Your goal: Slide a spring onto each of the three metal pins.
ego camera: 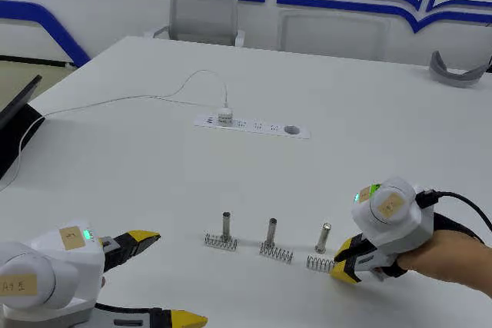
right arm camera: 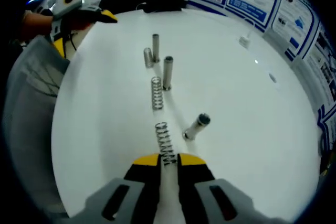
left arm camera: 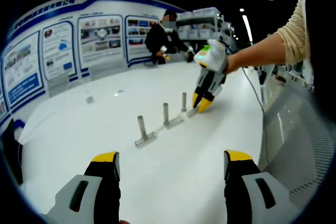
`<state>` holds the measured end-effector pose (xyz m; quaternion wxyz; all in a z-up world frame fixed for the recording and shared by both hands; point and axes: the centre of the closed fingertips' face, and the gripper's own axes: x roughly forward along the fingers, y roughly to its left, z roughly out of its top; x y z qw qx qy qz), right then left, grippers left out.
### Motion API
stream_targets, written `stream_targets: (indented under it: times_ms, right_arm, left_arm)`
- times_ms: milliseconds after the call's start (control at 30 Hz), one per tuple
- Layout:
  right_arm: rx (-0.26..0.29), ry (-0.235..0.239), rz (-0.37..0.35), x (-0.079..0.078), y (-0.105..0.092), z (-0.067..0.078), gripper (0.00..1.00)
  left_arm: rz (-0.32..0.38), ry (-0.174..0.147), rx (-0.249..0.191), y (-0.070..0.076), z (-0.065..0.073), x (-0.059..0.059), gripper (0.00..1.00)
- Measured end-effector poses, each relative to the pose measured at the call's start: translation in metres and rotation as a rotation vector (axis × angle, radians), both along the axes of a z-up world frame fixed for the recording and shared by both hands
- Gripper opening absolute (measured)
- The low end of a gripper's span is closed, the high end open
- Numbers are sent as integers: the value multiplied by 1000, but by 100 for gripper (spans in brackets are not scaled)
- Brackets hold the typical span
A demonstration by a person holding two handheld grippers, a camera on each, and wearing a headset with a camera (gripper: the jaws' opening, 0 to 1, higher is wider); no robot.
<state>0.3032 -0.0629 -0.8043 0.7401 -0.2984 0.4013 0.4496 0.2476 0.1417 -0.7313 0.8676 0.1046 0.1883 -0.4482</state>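
Three upright metal pins stand in a row near the table's front: left pin [ego camera: 226,224], middle pin [ego camera: 270,232], right pin [ego camera: 324,237]. A spring lies flat at each pin's foot: left spring [ego camera: 221,242], middle spring [ego camera: 277,252], right spring [ego camera: 320,264]. My right gripper [ego camera: 346,263] is down at the table, shut on the near end of the right spring [right arm camera: 164,142], which points away between the jaws toward the nearest pin [right arm camera: 197,126]. My left gripper [ego camera: 167,278] hovers open and empty at the lower left, facing the row of pins [left arm camera: 165,114].
A white power strip [ego camera: 254,124] with a plug and a thin cable lies across the table's middle. A grey chair [ego camera: 204,5] stands behind the far edge. A grey curved object [ego camera: 459,71] rests at the far right. A dark object [ego camera: 15,124] is at the left edge.
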Motion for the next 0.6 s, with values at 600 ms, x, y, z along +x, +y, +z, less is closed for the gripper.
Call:
stream_targets:
  times_ms: [600]
  right_arm:
    - [-38,30,34,-5,-1,3,11]
  left_arm:
    - [-48,1,2,-17,0,-4,81]
